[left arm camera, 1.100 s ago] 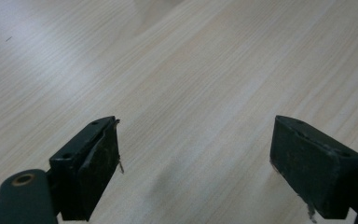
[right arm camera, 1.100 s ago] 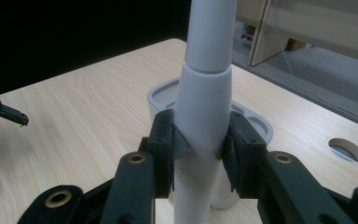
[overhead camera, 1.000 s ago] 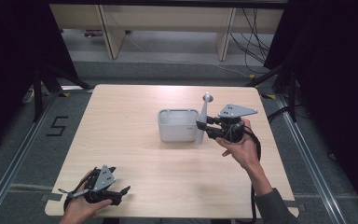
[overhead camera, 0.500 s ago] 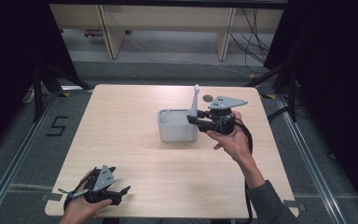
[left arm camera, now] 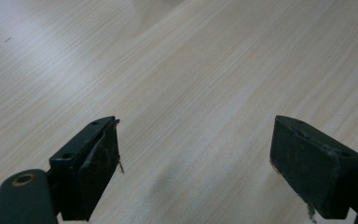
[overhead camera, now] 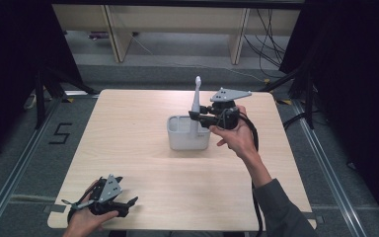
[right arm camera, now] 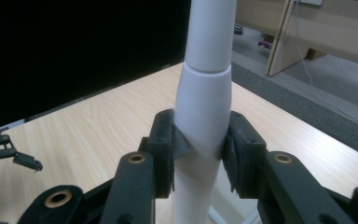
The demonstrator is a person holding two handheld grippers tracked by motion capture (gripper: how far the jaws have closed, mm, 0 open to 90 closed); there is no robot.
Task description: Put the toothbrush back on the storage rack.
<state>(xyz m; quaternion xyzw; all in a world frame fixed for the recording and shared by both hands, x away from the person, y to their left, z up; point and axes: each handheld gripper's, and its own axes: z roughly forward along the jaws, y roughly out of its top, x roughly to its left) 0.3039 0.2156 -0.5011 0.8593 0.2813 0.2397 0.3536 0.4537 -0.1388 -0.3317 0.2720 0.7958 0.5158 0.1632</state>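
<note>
The right gripper is pinching a tall white toothbrush-like handle and holding it upright at the white bin, which is sitting just right of centre on the wooden table. In the right gripper view, the jaws are clamping both sides of the handle's thick lower barrel, just under the seam where the slimmer neck begins. From above, the handle's foot is looking as if it is dipping into the bin's right-hand side, though I cannot tell whether it is touching the bottom (the bin wall is hiding that).

Down at the near left corner, the left gripper is idling low over bare tabletop, its jaws standing wide apart with nothing between them.

The step in hand is, I judge, standing the handle in the bin. Doing it well is meaning keeping the barrel vertical, keeping the foot inside the rim rather than on it, and not letting go until the base is bearing weight, since something this tall and narrow is liable to topple.
</note>
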